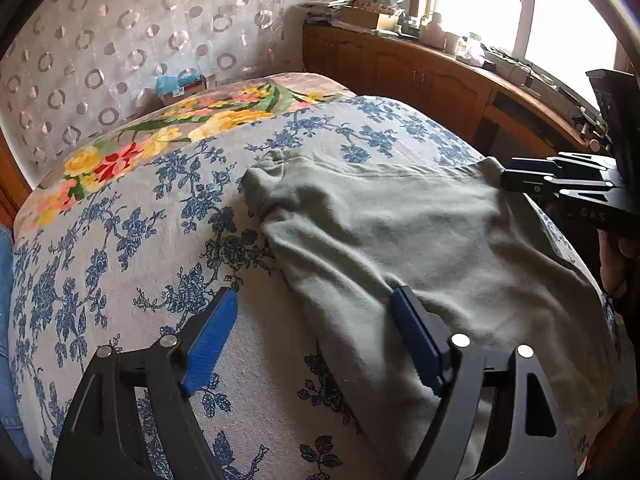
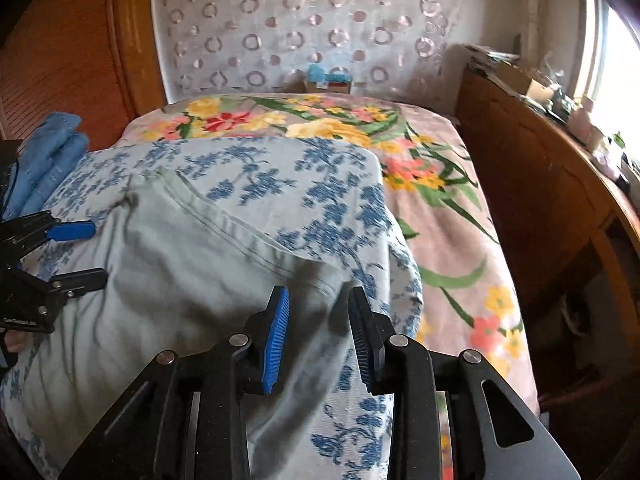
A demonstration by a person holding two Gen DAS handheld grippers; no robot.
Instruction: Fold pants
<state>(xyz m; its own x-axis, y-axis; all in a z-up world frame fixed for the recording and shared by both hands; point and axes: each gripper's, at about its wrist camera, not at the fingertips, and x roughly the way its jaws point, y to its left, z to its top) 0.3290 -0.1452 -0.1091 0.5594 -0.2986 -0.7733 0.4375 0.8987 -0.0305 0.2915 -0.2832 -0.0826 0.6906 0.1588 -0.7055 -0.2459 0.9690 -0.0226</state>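
Left gripper: black two-finger left gripper (image 1: 312,312) with blue pads, fingers spread wide, its 3 o'clock finger resting on the cloth edge, its 9 o'clock finger over the bedspread; nothing held
Right gripper: black two-finger right gripper (image 2: 318,312), fingers at a middling gap, poised over a fabric corner, gripping nothing
Pants: pale grey-green cotton pants (image 1: 400,232) lying rumpled on the bed, centre to 3 o'clock in the left wrist view, seam running toward 10 o'clock in the right wrist view
Bedspread: grey cloth with blue flower print (image 1: 132,216), under the pants
Blanket: pinkish blanket with yellow and red flowers (image 2: 448,216), beyond at 12 o'clock
Denim: folded blue denim (image 2: 48,160) at 10 o'clock
Cabinet: brown wooden cabinet (image 1: 420,76) at 1 o'clock
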